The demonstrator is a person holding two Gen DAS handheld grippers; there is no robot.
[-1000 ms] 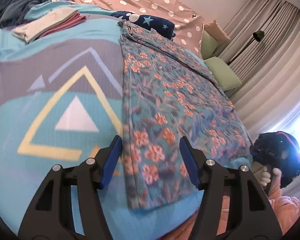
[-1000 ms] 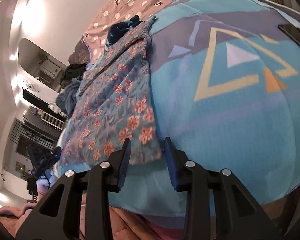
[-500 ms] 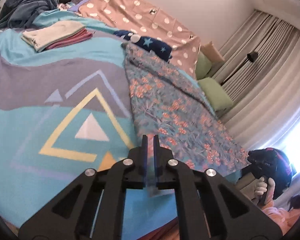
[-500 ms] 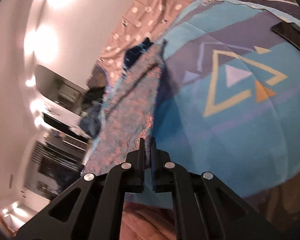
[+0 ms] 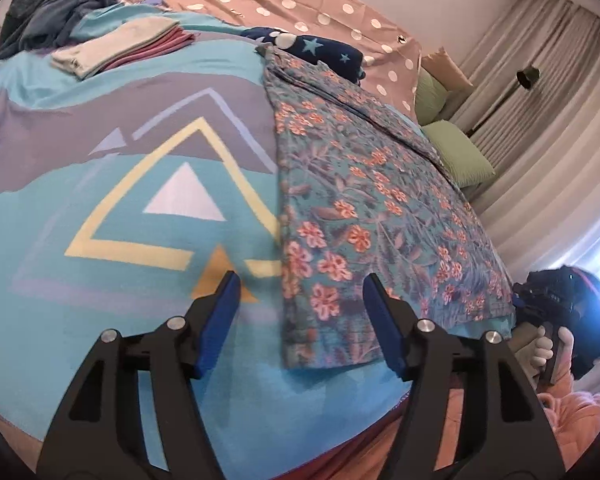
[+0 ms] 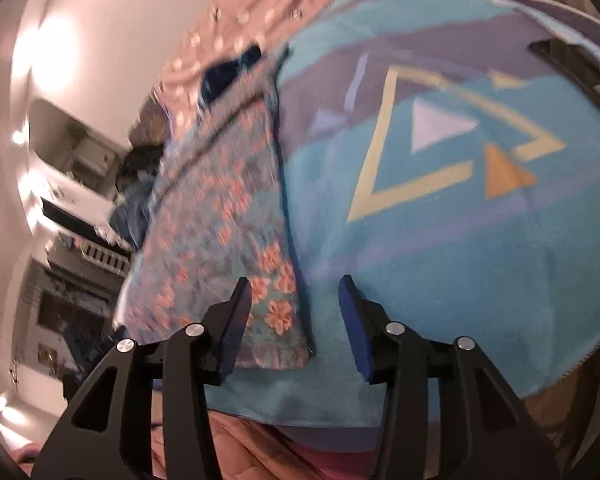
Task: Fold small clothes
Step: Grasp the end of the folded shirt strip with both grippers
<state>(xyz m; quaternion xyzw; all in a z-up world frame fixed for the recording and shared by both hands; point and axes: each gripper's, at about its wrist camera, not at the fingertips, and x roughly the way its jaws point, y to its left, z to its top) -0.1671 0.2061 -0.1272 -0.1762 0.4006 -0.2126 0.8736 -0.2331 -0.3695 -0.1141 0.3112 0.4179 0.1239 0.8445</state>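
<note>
since half a second ago both tongs went from pinched shut to spread, jaws have just been opening, and the flowered cloth that was pinched and lifted at its near edge now lies flat again. left gripper sits at the bottom centre of the left view, blue pads well apart, nothing pressed between them; the near left corner of the flowered cloth shows in the gap between the pads but lies on the blanket, not gripped. right gripper at the bottom centre of the right view, jaws about half spread, holding nothing; the cloth's near corner lies just in front of the left pad, blurred. the cloth is a long teal piece with orange flowers, spread flat from bottom centre up toward the upper middle of the left view, on a turquoise blanket with yellow and white triangles. beyond its far end, a dark blue star-print piece and a pink dotted sheet. upper left of the left view: a small folded stack, and a heap of dark blue clothes behind it. green pillows and curtains on the right. at lower right of the left view the other gripper is seen in a gloved hand.
</note>
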